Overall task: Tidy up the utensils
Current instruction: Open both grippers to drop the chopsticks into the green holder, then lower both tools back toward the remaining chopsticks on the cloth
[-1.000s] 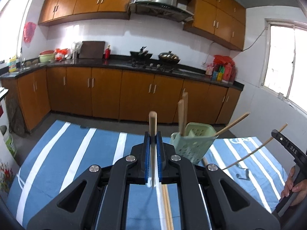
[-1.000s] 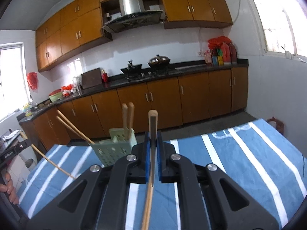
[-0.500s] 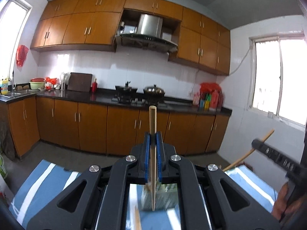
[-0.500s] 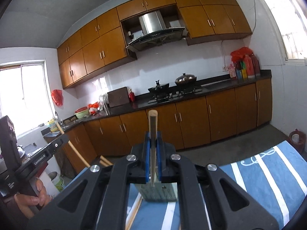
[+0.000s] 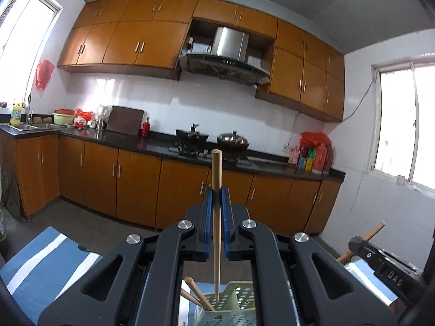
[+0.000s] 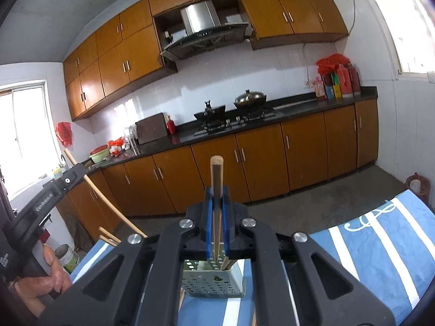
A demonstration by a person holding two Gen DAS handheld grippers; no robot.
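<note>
My left gripper (image 5: 216,198) is shut on a wooden chopstick (image 5: 216,217) held upright, its thin tip just inside the pale green perforated utensil holder (image 5: 233,307) below. Two chopsticks (image 5: 195,293) lean in the holder. My right gripper (image 6: 216,201) is shut on another wooden chopstick (image 6: 216,206), upright, its lower end inside the same holder (image 6: 212,279). The left gripper and its chopstick also show in the right wrist view (image 6: 49,198), at the left edge. The right gripper shows at the right edge of the left wrist view (image 5: 386,266).
The holder stands on a table with a blue and white striped cloth (image 6: 380,244). Behind it are kitchen floor, brown cabinets (image 5: 136,184), a dark counter with a stove and pots (image 5: 212,141), and windows on both sides.
Both grippers have risen and tilted up, bringing their chopsticks from slanted to upright over the holder. The chopstick tips now point down into the holder.
</note>
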